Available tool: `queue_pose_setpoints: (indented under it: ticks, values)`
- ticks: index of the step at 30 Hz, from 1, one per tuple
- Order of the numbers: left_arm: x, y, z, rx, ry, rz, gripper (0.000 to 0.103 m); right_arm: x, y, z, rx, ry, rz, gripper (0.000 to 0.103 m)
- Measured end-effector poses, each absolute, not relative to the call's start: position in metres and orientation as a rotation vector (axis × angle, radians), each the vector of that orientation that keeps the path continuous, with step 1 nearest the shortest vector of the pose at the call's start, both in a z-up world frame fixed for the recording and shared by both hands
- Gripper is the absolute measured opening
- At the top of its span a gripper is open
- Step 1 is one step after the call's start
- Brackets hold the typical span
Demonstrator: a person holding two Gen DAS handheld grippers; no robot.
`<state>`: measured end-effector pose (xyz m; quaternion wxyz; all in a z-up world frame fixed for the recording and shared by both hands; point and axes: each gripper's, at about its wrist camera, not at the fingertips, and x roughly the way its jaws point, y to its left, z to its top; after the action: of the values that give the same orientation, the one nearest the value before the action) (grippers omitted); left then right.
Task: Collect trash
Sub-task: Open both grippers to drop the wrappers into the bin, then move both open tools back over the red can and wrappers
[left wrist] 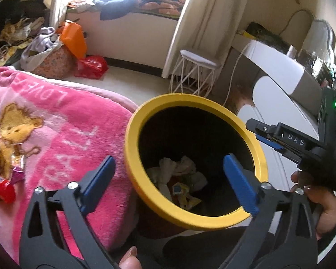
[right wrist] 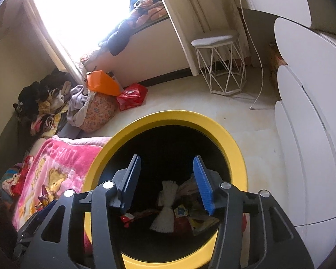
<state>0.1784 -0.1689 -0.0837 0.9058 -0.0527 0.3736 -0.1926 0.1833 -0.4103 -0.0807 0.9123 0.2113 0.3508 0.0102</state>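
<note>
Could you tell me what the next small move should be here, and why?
Probably swing the left gripper, open and empty, left toward the red wrapper on the pink blanket; the bin already holds trash.

A lived-in bedroom in a home. A pink fleece blanket (left wrist: 56, 130) printed with teddy bears covers the bed, clothes (right wrist: 44, 103) lie heaped by the wall, and bedding (left wrist: 145, 0) is piled on the window ledge between cream curtains (left wrist: 208, 22). A wire stool (right wrist: 219, 67) stands near white drawers (right wrist: 306, 134).
</note>
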Motion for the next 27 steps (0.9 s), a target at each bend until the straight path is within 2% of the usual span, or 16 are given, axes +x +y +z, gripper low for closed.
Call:
queue_pose_setpoints:
  ticks: [13,27]
  values:
    - [0.157,-0.099,-0.064,-0.149,0.677,-0.228,0.091,0.181,-0.353,-0.064,0.346,0.68,0.149,0.051]
    - [0.148,-0.019,-0.051,-0.252,0.618,-0.068,0.091,0.17,-0.276,-0.049,0.215,0.622,0.317,0.059]
